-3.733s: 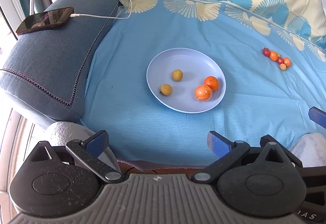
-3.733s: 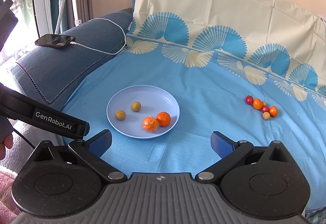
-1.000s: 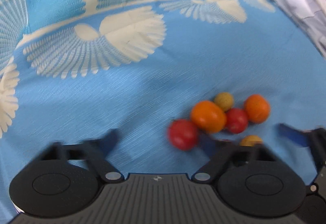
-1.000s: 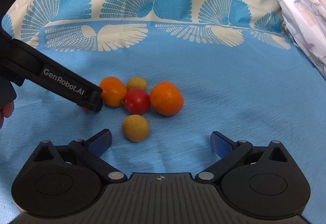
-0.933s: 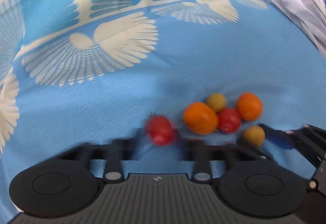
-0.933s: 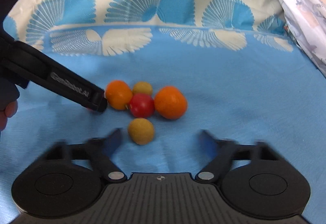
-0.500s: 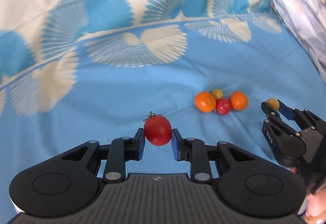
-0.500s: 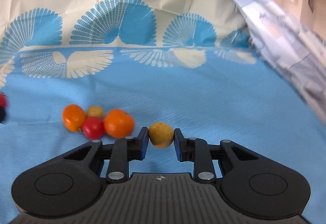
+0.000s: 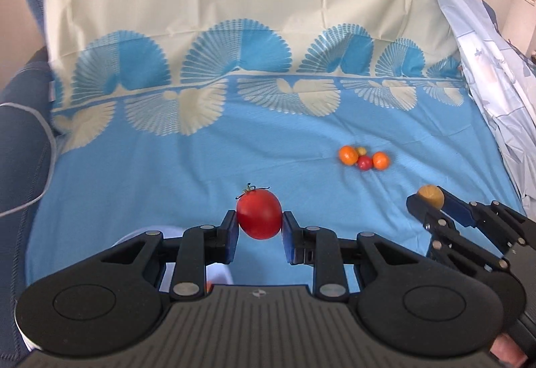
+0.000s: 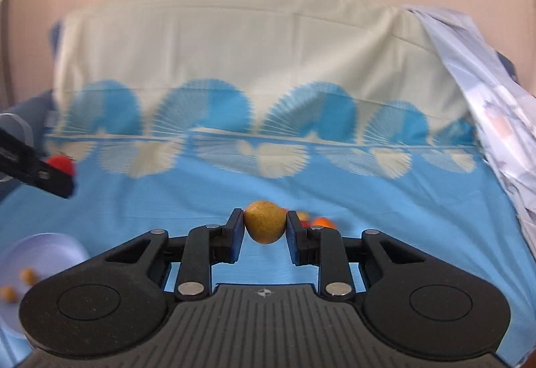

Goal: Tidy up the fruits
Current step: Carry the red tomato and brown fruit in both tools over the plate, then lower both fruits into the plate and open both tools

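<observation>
My left gripper [image 9: 259, 229] is shut on a red tomato [image 9: 259, 214] and holds it above the blue cloth. My right gripper [image 10: 264, 230] is shut on a small yellow-brown fruit [image 10: 264, 221], also raised; it shows at the right of the left wrist view [image 9: 430, 196]. A cluster of small orange, red and yellow fruits [image 9: 363, 159] lies on the cloth beyond; in the right wrist view it is mostly hidden behind my fingers [image 10: 321, 221]. The pale blue plate [image 10: 47, 250] with two yellow fruits [image 10: 27, 276] is at the lower left.
A blue and cream patterned cloth [image 9: 201, 160] covers the sofa seat and back. A dark blue armrest [image 9: 20, 147] with a white cable is at the left. A pale printed sheet [image 9: 495, 73] hangs at the right.
Both grippers closed on fruit from the cluster, left on the tomato, right on the yellow-brown fruit, then lifted and pulled back; the cluster now looks farther away.
</observation>
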